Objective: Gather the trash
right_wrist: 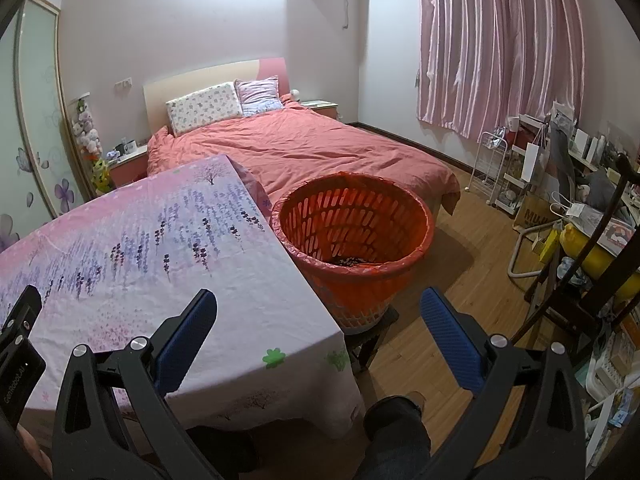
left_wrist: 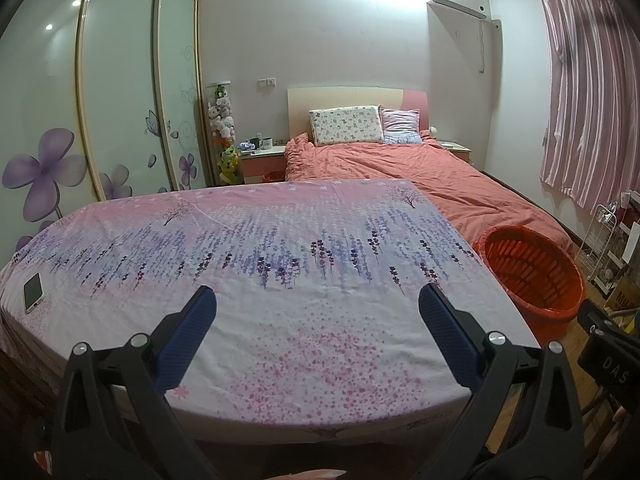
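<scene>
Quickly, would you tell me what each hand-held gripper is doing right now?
Left hand-held gripper: open, holding nothing.
Right hand-held gripper: open, holding nothing.

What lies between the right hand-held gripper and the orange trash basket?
Only the corner of the floral tablecloth and some wooden floor separate the right hand-held gripper from the orange trash basket, as the right wrist view shows.

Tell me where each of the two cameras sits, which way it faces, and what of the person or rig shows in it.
Left wrist: on the left gripper, jaws open, above the near edge of the flower-print table, facing the bed; the phone lies far left.
Right wrist: on the right gripper, jaws open, over the table's corner, facing the red basket; the person's dark shoe shows below.
Shared: table, basket, bed, pink curtain.
</scene>
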`<control>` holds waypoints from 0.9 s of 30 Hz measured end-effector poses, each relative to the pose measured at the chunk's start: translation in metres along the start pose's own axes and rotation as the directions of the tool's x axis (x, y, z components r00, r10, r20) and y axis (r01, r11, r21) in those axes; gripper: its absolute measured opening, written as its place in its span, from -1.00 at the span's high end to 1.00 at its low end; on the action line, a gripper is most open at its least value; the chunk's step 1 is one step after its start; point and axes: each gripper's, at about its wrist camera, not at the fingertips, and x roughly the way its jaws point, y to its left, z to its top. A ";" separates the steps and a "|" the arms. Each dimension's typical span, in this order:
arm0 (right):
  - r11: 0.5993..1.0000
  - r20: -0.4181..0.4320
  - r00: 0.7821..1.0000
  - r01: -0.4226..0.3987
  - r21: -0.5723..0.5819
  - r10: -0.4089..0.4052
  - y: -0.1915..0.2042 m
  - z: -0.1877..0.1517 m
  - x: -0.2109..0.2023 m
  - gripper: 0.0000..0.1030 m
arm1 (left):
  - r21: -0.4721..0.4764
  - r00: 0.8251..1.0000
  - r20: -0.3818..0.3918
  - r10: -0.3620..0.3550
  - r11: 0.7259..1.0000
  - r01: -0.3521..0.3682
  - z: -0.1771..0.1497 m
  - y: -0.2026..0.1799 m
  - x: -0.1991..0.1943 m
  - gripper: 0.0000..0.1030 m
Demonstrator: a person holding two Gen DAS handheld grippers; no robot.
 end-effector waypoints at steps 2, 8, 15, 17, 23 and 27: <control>1.000 0.000 1.000 0.001 0.000 -0.001 0.000 0.000 0.000 -0.96 | 0.000 1.000 0.000 0.000 1.000 0.000 0.000 0.000 0.000 -0.92; 1.000 0.001 1.000 0.007 -0.005 -0.007 -0.002 -0.002 0.001 -0.96 | -0.001 1.000 -0.008 -0.003 1.000 0.003 -0.002 0.001 0.003 -0.92; 1.000 0.000 1.000 0.007 -0.005 -0.007 -0.003 -0.002 0.001 -0.96 | -0.002 1.000 -0.010 -0.002 1.000 0.002 -0.002 0.001 0.003 -0.92; 1.000 0.001 1.000 0.008 -0.005 -0.008 -0.003 -0.002 0.001 -0.96 | -0.002 1.000 -0.010 -0.003 1.000 0.003 -0.002 0.001 0.003 -0.92; 1.000 0.001 1.000 0.008 -0.005 -0.008 -0.003 -0.002 0.001 -0.96 | -0.002 1.000 -0.010 -0.002 1.000 0.002 -0.002 0.001 0.003 -0.92; 1.000 0.000 1.000 0.008 -0.006 -0.008 -0.003 -0.002 0.001 -0.96 | -0.002 1.000 -0.011 -0.003 1.000 0.003 -0.002 0.001 0.003 -0.92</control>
